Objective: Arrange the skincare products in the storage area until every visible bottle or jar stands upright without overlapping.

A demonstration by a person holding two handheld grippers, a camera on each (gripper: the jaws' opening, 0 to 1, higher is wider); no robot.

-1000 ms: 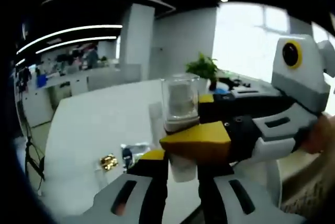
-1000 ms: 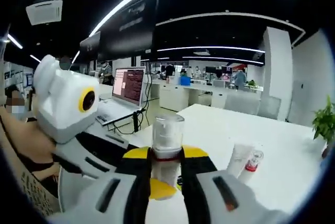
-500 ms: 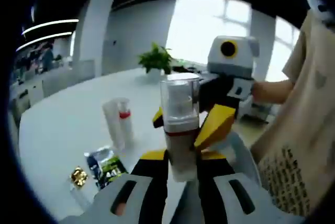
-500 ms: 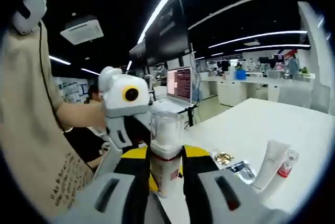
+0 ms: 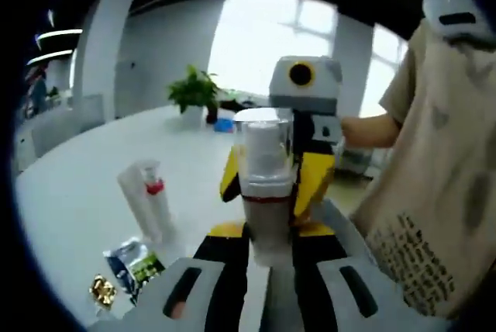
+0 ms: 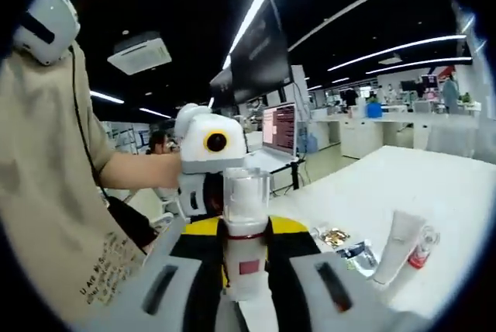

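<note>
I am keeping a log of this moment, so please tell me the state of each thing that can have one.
pump bottle: upright, clear cap on, held by both grippers
left gripper: shut on the bottle
right gripper: shut on the bottle
white tube: standing on the table
laptop: open, screen lit

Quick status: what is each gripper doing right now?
Left gripper: shut on the clear-capped pump bottle, held upright above the white table.
Right gripper: shut on the same pump bottle, from the opposite side.
</note>
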